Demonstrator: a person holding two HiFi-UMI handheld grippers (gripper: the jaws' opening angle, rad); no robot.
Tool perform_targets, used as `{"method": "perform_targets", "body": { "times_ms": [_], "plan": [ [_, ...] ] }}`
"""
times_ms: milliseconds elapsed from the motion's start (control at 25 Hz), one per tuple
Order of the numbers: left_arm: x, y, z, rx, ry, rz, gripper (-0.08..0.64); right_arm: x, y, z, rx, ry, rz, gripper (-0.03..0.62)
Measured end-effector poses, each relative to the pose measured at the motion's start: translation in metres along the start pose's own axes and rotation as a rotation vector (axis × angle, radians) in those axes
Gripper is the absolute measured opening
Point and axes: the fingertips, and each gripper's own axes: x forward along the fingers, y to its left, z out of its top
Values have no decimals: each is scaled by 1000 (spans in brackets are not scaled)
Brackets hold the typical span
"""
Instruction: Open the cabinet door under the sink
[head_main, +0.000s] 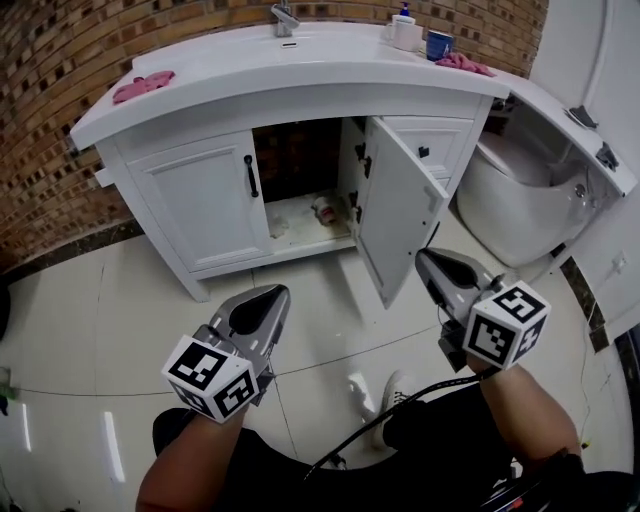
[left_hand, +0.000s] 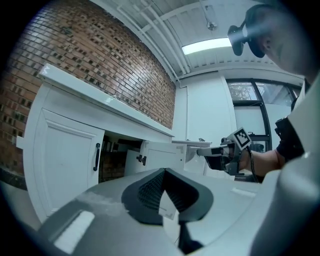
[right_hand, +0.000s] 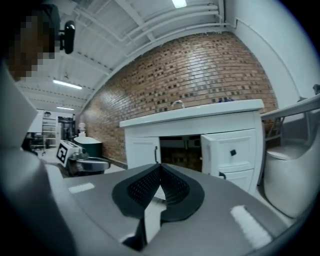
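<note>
The white cabinet under the sink (head_main: 290, 70) has its right door (head_main: 400, 205) swung wide open toward me, showing the dark inside. The left door (head_main: 205, 200) with a black handle (head_main: 251, 176) is closed. My right gripper (head_main: 425, 258) hangs just in front of the open door's lower edge, apart from it, jaws shut on nothing. My left gripper (head_main: 272, 296) is lower left over the floor tiles, also shut and empty. The right gripper view shows the right gripper (right_hand: 159, 166) with its pads together and the open door (right_hand: 227, 152) beyond. In the left gripper view the left gripper (left_hand: 163, 171) has its tips touching.
A small object (head_main: 323, 210) lies on the cabinet floor. Pink cloths (head_main: 143, 85) (head_main: 462, 62), a faucet (head_main: 284, 17), a soap bottle (head_main: 404, 28) and a blue cup (head_main: 438, 44) sit on the countertop. A white toilet (head_main: 520, 190) stands right of the cabinet. A brick wall (head_main: 60, 60) runs behind.
</note>
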Motion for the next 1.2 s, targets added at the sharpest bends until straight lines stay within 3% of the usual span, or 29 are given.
{"method": "perform_targets", "body": {
  "times_ms": [120, 320, 560, 1200],
  "plan": [
    [-23, -11, -1, -9, 11, -6, 3, -14, 38, -5, -8, 0, 74, 9],
    [-49, -20, -1, -23, 12, 0, 3, -15, 47, -38, 53, 16, 84, 8],
    [-65, -25, -4, -29, 22, -1, 3, -9, 80, -68, 72, 54, 184, 8],
    [-83, -29, -7, -16, 24, 23, 3, -13, 104, -63, 2, 46, 224, 8]
  ]
}}
